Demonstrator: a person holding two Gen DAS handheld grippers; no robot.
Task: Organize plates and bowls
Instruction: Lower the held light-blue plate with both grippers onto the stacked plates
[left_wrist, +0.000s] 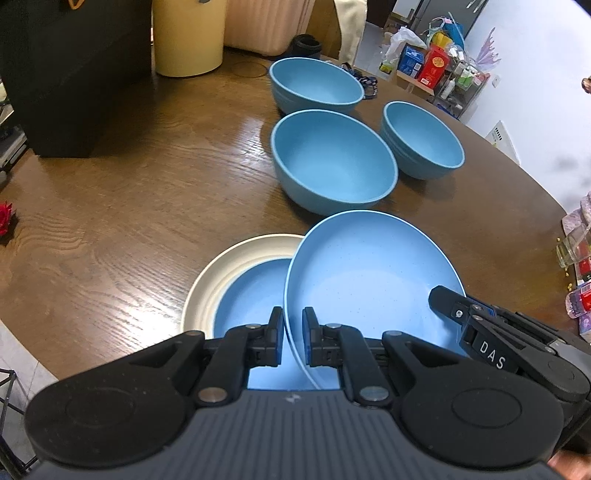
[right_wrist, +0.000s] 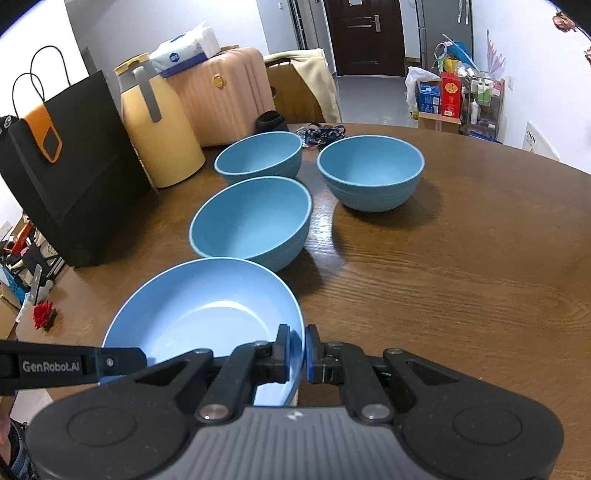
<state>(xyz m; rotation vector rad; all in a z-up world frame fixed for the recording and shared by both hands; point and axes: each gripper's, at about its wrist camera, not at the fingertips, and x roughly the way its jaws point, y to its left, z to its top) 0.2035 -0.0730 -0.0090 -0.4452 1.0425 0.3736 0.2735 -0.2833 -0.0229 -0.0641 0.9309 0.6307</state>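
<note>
The round, brown wood-grain surface (right_wrist: 461, 295) carries everything here. At its far left edge stands a tall black paper bag with an orange patch (right_wrist: 70, 177), and just beside it a pale yellow jug with a grey handle (right_wrist: 159, 136). Three deep blue bowls sit upright in a loose cluster past the middle: the nearest blue bowl (left_wrist: 332, 162), a second blue bowl (left_wrist: 316, 86) behind it, and a third blue bowl (left_wrist: 423, 140) off to its right, each apart from the others. Closer in, a wide, shallow light-blue plate (left_wrist: 369, 273) is lifted clear of the surface and tilted, gripped on opposite sides of its rim by both tools. Below it and to the left lies a cream-rimmed plate (left_wrist: 229, 266) flat on the wood, with a smaller blue plate (left_wrist: 251, 295) nested inside it; the lifted plate overlaps their right side in the left wrist view. The left gripper (left_wrist: 293, 338) has its fingers drawn narrow, clamped on the near rim of the lifted plate, one pad each side of the edge. The right gripper (right_wrist: 297, 352) likewise has its fingers pinched tight on the plate's right rim. A small red flower (right_wrist: 43, 314) lies near the left edge.
</note>
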